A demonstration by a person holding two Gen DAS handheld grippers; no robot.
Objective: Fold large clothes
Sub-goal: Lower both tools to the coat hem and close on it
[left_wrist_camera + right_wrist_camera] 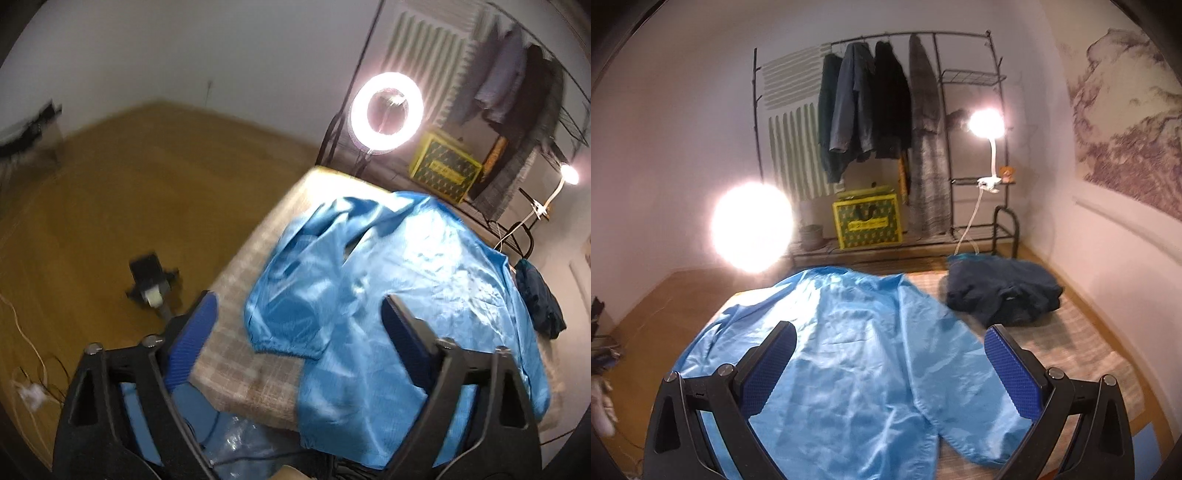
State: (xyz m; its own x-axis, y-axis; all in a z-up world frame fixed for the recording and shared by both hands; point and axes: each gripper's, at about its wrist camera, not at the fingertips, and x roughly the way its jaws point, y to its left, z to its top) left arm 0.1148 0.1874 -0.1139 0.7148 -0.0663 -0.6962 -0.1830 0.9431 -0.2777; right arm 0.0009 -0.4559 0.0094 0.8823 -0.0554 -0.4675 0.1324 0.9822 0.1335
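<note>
Blue garment (pixel 849 354), shiny and wrinkled, lies spread over the checked surface (pixel 1067 343), one sleeve folded across its body in the left wrist view (pixel 291 295) and its near hem hanging over the edge; the left tool (pixel 299 317) hovers above that sleeve with its jaws wide apart and nothing between them; the right tool (pixel 890 354) hangs over the garment's middle, jaws likewise spread and empty; a dark navy garment (pixel 1004 288) sits bunched on the far right part of the surface, apart from the blue one; beyond the surface's far edge stands a black metal clothes rack (pixel 938 110) with dark coats (pixel 864 107) hanging on it, a yellow patterned box (pixel 866 219) on its lower shelf, and a clip lamp (pixel 986 123) glowing on its right side; a ring light (pixel 386 110) shines at the far left corner; wooden floor (pixel 129 206) runs off to the left; a landscape mural (pixel 1126 122) covers the right wall.
</note>
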